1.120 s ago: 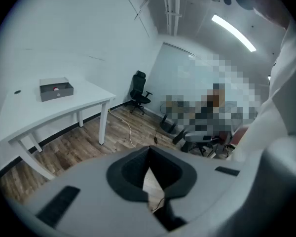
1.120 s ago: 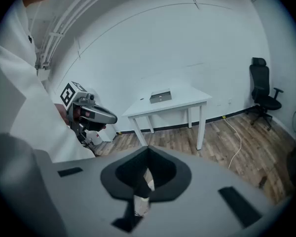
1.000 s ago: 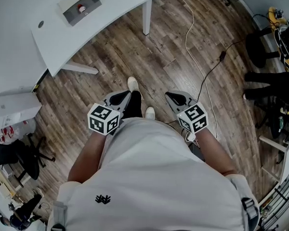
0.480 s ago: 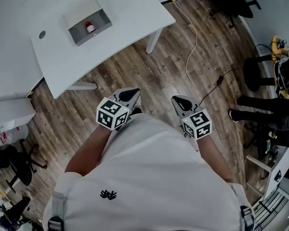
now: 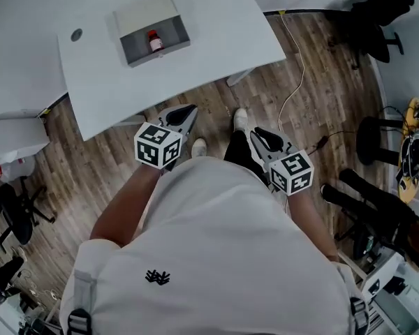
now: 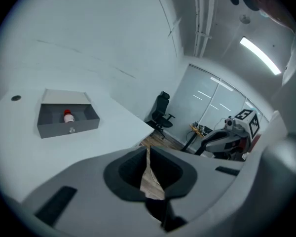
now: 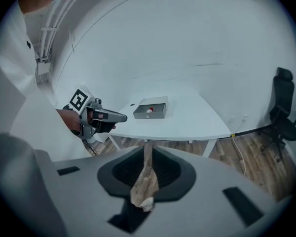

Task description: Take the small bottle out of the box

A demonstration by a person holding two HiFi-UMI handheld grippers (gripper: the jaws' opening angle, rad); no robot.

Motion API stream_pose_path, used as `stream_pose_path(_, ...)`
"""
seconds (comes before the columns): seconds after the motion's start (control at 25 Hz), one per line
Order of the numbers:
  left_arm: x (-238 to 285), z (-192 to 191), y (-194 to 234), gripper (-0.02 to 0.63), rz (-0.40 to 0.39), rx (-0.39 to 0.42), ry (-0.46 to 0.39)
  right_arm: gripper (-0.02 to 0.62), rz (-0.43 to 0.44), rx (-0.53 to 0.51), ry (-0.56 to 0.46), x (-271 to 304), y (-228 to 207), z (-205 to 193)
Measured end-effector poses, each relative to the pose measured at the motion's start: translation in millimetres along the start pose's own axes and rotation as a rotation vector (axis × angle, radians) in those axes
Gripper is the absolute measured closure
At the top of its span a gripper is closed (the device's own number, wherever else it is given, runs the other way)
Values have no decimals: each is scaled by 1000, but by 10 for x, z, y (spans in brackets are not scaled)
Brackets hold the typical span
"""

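A small bottle (image 5: pixel 153 42) with a red cap stands inside an open grey box (image 5: pixel 160 45) on the white table (image 5: pixel 216 26). Both grippers hang over the wooden floor in front of the table, well short of the box. My left gripper (image 5: pixel 187 110) is shut and empty, just off the table's front edge. My right gripper (image 5: pixel 257 132) is shut and empty, further back. The left gripper view shows the box (image 6: pixel 45 124) and bottle (image 6: pixel 67 116) ahead to the left. In the right gripper view the box (image 7: pixel 158 112) lies far ahead, with the left gripper (image 7: pixel 119 116) at left.
A table leg (image 5: pixel 239 77) stands just ahead of the right gripper. A white cable (image 5: pixel 297 75) trails over the floor at right. Black office chairs (image 5: pixel 380 9) sit at the right, another chair (image 5: pixel 14 211) and a white cabinet (image 5: pixel 14 142) at the left.
The person has walked towards the table. Table and box have slid lower and nearer in the head view, and both grippers have moved forward with the body, still shut.
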State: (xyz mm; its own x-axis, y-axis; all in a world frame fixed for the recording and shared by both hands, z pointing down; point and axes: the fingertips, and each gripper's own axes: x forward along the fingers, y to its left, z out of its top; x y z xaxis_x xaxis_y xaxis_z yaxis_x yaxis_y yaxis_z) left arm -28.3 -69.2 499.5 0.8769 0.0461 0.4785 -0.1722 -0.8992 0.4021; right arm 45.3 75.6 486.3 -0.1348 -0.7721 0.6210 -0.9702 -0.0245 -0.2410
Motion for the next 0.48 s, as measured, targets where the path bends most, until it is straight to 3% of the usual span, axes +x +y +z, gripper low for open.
stream_pose_path(0.12,166,184,280,553,91,-42,-31,549,52,-13,10,189,-309,189)
stream_pose_path(0.32,306,472,1005,537,294,-102,-65,551,167,-91,19,680,-773,618)
stream_pose_path(0.48,443,630,1486,506,454,-133,-44,551,251,-175,33,932,-1189,967)
